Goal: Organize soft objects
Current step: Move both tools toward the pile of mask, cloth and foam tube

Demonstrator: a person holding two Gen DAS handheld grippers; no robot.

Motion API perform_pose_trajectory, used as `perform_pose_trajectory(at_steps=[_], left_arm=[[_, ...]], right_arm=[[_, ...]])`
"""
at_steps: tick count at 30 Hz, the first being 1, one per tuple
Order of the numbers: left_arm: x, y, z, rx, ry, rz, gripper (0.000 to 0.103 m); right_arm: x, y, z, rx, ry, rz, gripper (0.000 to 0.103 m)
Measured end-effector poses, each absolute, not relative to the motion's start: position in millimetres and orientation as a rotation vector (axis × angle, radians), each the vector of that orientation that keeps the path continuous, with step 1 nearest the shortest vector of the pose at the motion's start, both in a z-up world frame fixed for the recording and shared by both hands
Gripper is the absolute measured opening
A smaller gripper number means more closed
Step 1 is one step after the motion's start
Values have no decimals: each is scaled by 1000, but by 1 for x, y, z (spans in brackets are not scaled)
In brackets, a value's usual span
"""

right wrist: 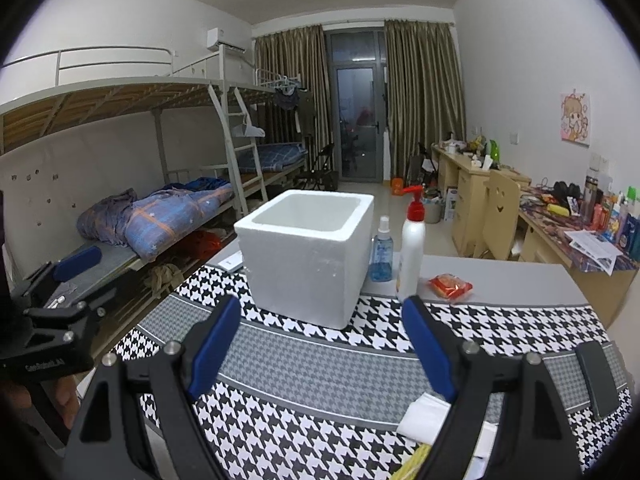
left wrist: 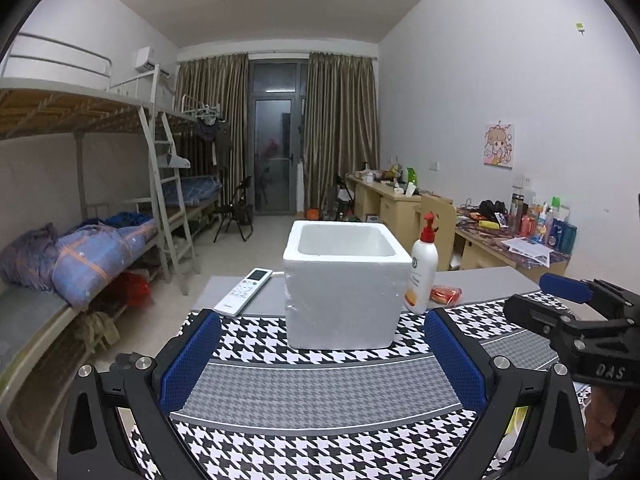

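Note:
A white foam box (left wrist: 342, 280) stands open-topped on the houndstooth cloth (left wrist: 312, 396); it also shows in the right wrist view (right wrist: 306, 258). My left gripper (left wrist: 320, 326) is open and empty, just in front of the box. My right gripper (right wrist: 320, 314) is open and empty, in front of the box and a little to its right. A small red soft packet (right wrist: 450, 285) lies right of the box, also in the left wrist view (left wrist: 446, 294). A white folded item (right wrist: 422, 416) and something yellow (right wrist: 412, 464) lie under my right gripper, partly hidden.
A white pump bottle (right wrist: 412, 248) and a blue spray bottle (right wrist: 382, 254) stand right of the box. A white remote (left wrist: 244, 291) lies to its left. A dark phone (right wrist: 600, 380) lies at the cloth's right edge. Bunk beds are left, cluttered desks right.

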State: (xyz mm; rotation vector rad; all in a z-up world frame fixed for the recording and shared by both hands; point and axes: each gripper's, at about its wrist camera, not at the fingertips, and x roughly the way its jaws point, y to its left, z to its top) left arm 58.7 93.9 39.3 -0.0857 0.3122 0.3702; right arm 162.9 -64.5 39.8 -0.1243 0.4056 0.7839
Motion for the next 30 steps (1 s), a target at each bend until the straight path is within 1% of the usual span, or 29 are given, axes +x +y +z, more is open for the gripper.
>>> perform_pose_trajectory(at_steps=[4,15,23,30], left_arm=[[61,93,37,-70,305,358,102],[72,67,23,-37,316,276,102],[74,45,19,-33,308,285,102],[76,33,10,-23,324,229,102]], right_arm=[[155,-67,37,-122,390,766,86],[156,-89,28,-84,438,682,86],[152,-118,30,-88,399,675,86],[155,-140,10,-39,435,648,86]])
